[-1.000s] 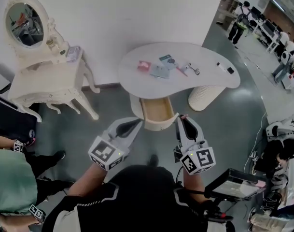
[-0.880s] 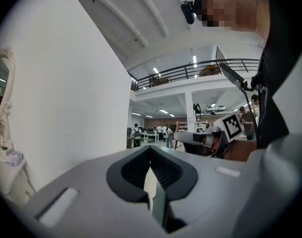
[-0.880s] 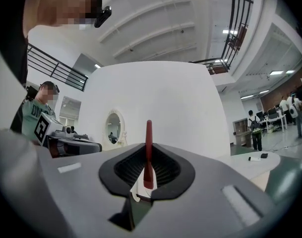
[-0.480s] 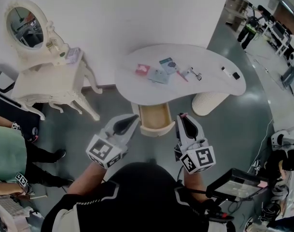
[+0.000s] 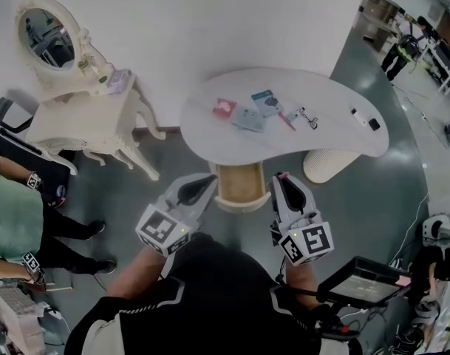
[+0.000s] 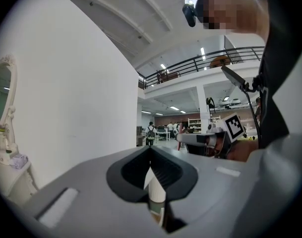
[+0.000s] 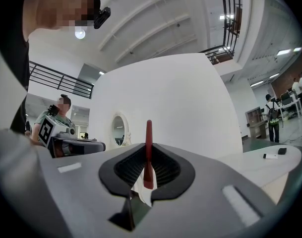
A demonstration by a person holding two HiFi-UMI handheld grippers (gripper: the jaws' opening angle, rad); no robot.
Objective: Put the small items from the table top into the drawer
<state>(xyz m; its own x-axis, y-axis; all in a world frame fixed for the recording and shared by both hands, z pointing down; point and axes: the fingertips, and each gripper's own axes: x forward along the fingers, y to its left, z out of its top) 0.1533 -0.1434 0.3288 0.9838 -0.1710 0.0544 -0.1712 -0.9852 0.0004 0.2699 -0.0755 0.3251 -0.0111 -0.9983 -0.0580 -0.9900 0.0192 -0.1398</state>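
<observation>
Small items lie on the white kidney-shaped table [image 5: 335, 135]: a pink piece [image 5: 225, 107], a grey-blue card [image 5: 248, 118], a teal packet [image 5: 267, 102], a red pen [image 5: 287, 120], a small dark metal thing [image 5: 308, 119], and a white piece [image 5: 355, 112] beside a black one [image 5: 372, 124]. Under the table's near edge the drawer [image 5: 239, 183] stands open and looks empty. My left gripper [image 5: 208, 179] [image 6: 151, 150] is shut at the drawer's left side. My right gripper [image 5: 281, 179] [image 7: 150, 150] is at its right side, shut on a thin red stick [image 7: 149, 130].
A white dressing table with an oval mirror [image 5: 77, 117] stands to the left against the wall. A ribbed white pedestal [image 5: 335, 165] carries the table at the right. A person in green [image 5: 14, 220] stands at far left. A tablet-like device [image 5: 361, 279] sits by my right side.
The head view has shifted a little, so the table sits slightly further right. Both grippers stay shut beside the open drawer. The person in green moved leftwards.
</observation>
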